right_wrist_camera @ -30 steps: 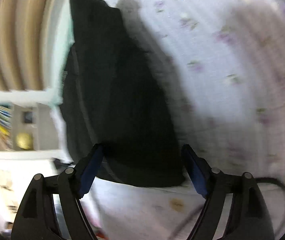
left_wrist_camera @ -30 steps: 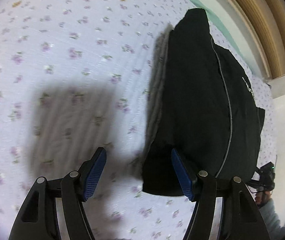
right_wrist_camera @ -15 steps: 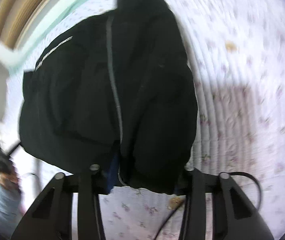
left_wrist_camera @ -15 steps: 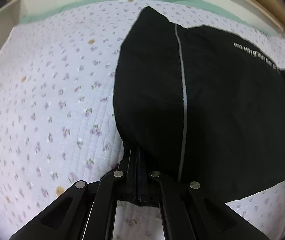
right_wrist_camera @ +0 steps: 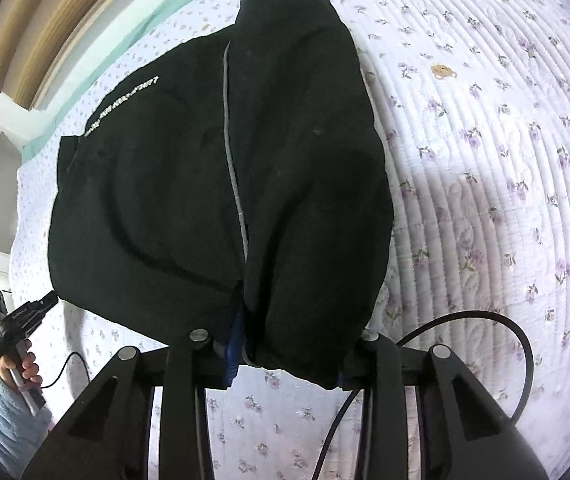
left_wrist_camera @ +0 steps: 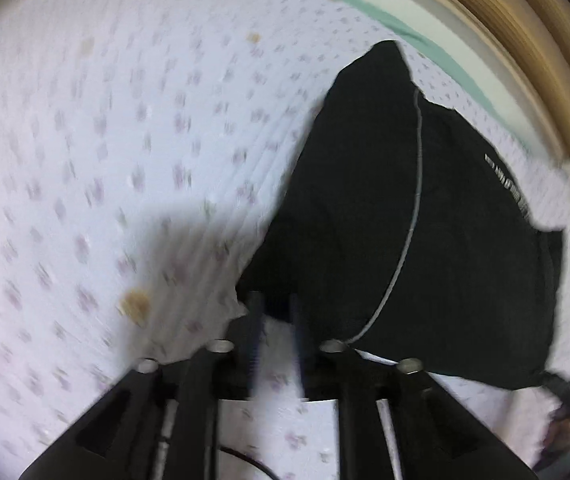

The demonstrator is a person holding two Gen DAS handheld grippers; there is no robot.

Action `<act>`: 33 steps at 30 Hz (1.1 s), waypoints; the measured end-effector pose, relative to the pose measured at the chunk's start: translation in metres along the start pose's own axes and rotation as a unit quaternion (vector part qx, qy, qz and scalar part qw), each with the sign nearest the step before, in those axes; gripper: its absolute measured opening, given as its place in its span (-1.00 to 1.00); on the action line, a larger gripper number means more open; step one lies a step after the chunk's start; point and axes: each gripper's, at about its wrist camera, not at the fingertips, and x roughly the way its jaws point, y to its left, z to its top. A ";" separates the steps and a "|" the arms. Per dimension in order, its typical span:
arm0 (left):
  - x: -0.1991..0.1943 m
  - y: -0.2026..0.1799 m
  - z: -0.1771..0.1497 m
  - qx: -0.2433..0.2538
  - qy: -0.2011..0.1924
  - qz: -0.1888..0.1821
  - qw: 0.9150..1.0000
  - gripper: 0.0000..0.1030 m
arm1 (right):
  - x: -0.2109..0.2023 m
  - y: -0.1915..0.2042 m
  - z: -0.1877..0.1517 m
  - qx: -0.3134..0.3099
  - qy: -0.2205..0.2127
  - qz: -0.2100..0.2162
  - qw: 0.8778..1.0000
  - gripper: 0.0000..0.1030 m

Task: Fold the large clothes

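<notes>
Black jacket (right_wrist_camera: pixel 189 184) on lilac-flowered white quilt (right_wrist_camera: pixel 485 160).

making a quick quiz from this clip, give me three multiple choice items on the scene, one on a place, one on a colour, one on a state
1. Where does the garment lie?
A. on a floral quilt
B. on a wooden floor
C. in a basket

2. What colour is the garment?
A. red
B. black
C. yellow

3. How does the right gripper stand?
A. wide open, clear of the cloth
B. out of view
C. closed on the garment's near edge

Answers:
1 A, the floral quilt spreads out around and under it.
2 B, black cloth with a thin grey stripe and pale lettering.
3 C, a thick fold of cloth sits between its fingers. The left gripper also has its fingers nearly together at the garment's edge.
</notes>
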 end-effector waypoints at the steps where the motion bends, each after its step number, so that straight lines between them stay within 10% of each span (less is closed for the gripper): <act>1: 0.003 0.002 -0.002 -0.014 0.007 -0.022 1.000 -0.23 | 0.003 0.002 0.002 0.000 0.002 -0.001 1.000 -0.25; 7: 0.032 0.012 -0.001 -0.082 0.018 -0.105 0.991 0.13 | 0.014 0.002 0.005 0.005 0.014 0.004 1.000 -0.21; 11: 0.041 0.028 -0.004 -0.183 -0.013 -0.161 0.970 0.26 | 0.020 0.002 0.004 0.006 0.019 0.005 1.000 -0.17; 14: 0.043 0.033 -0.006 -0.225 -0.042 -0.169 0.959 -0.07 | 0.024 0.002 0.004 0.009 0.025 0.010 1.000 -0.15; 19: 0.024 -0.002 -0.003 -0.159 -0.079 -0.089 0.980 -0.62 | 0.027 0.008 0.001 0.006 0.025 0.007 1.000 -0.15; 33: -0.017 -0.030 0.002 -0.051 -0.093 -0.036 0.994 -0.69 | 0.013 0.022 -0.004 -0.015 0.020 0.003 1.000 -0.19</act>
